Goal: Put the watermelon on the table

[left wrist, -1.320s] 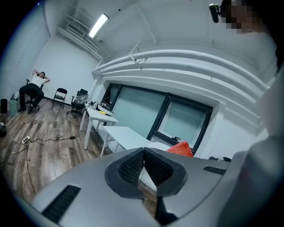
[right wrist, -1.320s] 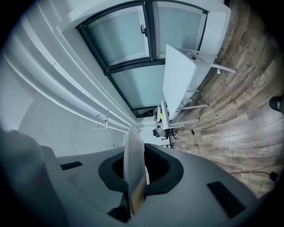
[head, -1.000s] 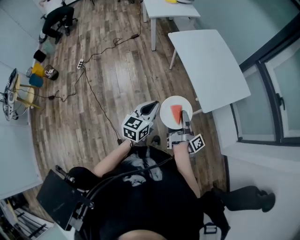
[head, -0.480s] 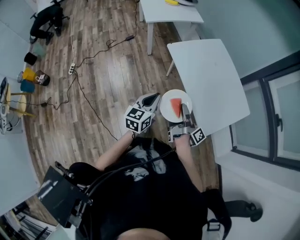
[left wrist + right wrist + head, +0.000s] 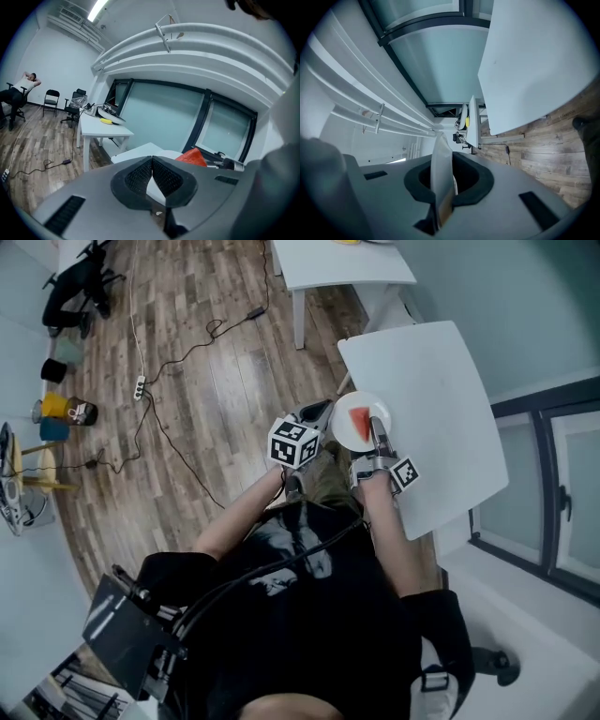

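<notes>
A red watermelon wedge (image 5: 359, 421) lies on a small white plate (image 5: 349, 434). My right gripper (image 5: 374, 431) is shut on the plate's near rim and holds it above the left corner of the white table (image 5: 431, 399). In the right gripper view the plate (image 5: 441, 164) stands edge-on between the jaws, with the table (image 5: 534, 61) beyond. My left gripper (image 5: 323, 410) sits just left of the plate, shut and empty. In the left gripper view its pads (image 5: 140, 176) meet, and the watermelon (image 5: 192, 158) shows close behind them.
A second white table (image 5: 342, 263) with a yellow object stands farther back. Cables and a power strip (image 5: 141, 385) run across the wooden floor. Cups (image 5: 54, 407) sit at the far left. A dark-framed window (image 5: 553, 474) lines the right side. A person on a chair (image 5: 21, 91) is across the room.
Both grippers and the plate with the watermelon have travelled forward, from over the floor beside the table to over the table's near corner. The grip on the plate is unchanged.
</notes>
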`<state>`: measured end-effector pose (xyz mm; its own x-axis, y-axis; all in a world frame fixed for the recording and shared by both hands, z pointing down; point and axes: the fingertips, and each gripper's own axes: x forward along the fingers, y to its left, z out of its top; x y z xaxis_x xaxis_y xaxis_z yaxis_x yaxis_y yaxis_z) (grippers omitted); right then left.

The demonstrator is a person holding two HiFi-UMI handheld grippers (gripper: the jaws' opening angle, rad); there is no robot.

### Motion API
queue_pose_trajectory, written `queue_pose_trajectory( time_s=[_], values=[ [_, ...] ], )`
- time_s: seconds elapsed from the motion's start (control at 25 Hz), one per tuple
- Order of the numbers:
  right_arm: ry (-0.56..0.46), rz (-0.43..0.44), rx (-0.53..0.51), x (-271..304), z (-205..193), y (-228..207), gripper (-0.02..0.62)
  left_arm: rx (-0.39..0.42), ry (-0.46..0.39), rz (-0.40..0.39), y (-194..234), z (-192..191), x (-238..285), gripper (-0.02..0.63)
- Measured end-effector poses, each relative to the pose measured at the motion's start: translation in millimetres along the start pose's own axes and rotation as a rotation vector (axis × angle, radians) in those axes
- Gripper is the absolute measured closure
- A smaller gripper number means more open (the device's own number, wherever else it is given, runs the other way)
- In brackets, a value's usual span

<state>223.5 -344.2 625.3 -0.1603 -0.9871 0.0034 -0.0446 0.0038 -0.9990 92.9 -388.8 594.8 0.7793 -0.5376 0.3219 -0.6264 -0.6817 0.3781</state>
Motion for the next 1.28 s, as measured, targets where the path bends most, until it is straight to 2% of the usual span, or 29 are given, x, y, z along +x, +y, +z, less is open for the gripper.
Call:
queue_pose_trajectory(
  time_s=[0.16, 0.28, 0.44, 0.56, 0.64, 0.68, 0.8, 0.88, 1.0, 1.08, 1.28],
  values=[
    [0.000, -0.047, -0.004, 77, 47, -45, 0.569, -0.016, 0.046, 0.017, 44, 7, 71, 0.600],
    [0.002, -0.104, 0.035, 139, 84, -100, 0.569, 0.001, 0.100, 0.049, 77, 15, 122, 0.600],
    [0.006, -0.309, -0.027, 204, 135, -176, 0.569, 0.033, 0.165, 0.087, 111, 35, 164, 0.600],
    [0.060, -0.404, -0.139, 242, 168, -201, 0.569, 0.015, 0.177, 0.112, 128, 47, 181, 0.600],
    [0.147, -0.463, -0.258, 271, 175, -207, 0.569, -0.015, 0.182, 0.138, 148, 53, 187, 0.600],
    [0.203, -0.508, -0.352, 285, 173, -210, 0.569, -0.030, 0.186, 0.147, 160, 55, 188, 0.600],
    [0.343, -0.681, -0.727, 303, 172, -218, 0.527, -0.065, 0.198, 0.143, 188, 58, 189, 0.600],
    [0.392, -0.784, -0.952, 302, 179, -218, 0.455, -0.067, 0.203, 0.114, 193, 62, 195, 0.600],
    [0.410, -0.863, -1.250, 295, 189, -209, 0.422, -0.044, 0.211, 0.061, 191, 71, 204, 0.600],
    [0.386, -0.830, -1.381, 287, 192, -190, 0.417, -0.014, 0.205, 0.025, 181, 78, 210, 0.600],
    [0.267, -0.602, -1.514, 259, 159, -77, 0.421, 0.107, 0.176, -0.032, 149, 97, 212, 0.600]
  ],
)
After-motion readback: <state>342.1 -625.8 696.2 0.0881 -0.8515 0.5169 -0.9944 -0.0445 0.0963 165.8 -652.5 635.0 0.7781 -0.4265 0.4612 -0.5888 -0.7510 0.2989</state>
